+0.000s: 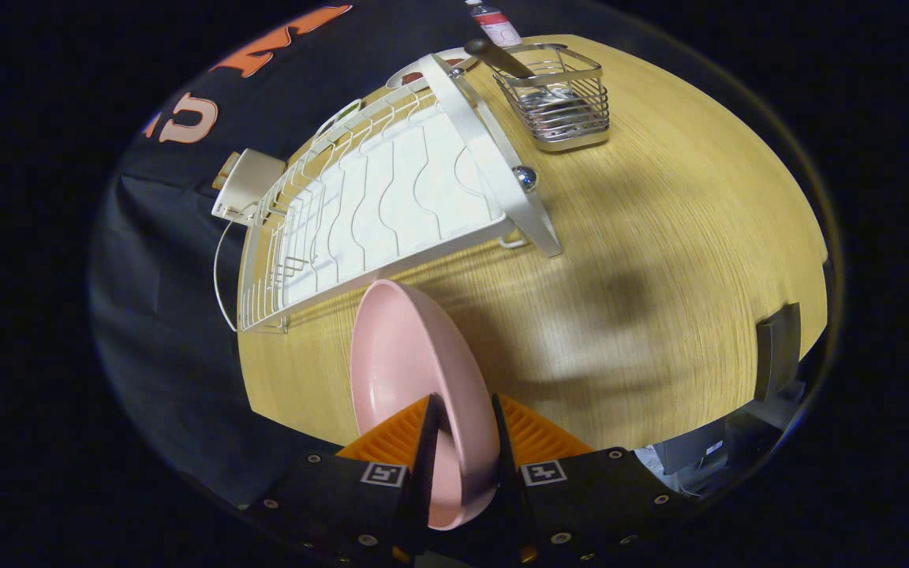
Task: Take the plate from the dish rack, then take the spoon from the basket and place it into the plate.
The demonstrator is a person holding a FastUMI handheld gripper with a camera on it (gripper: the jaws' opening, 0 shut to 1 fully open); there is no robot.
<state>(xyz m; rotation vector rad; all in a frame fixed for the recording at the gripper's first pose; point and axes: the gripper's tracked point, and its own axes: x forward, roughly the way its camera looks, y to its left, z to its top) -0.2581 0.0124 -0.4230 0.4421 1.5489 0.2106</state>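
A light wood-grain desk (660, 260) fills the booth, with black cloth walling its far and left sides. The white wire dish rack (391, 197) sits along the desk's left edge, and a wire basket (561, 99) stands near the far edge, the spoon (502, 57) leaning out of it. The gripper (462, 450) hangs above the near edge, its 2 fingers clamped on the rim of the pink plate (407, 363), held edge-up off the desk.

No text can be read: the bottle (494, 22) at twelve o'clock beyond the wire basket (561, 99) carries an illegible label.
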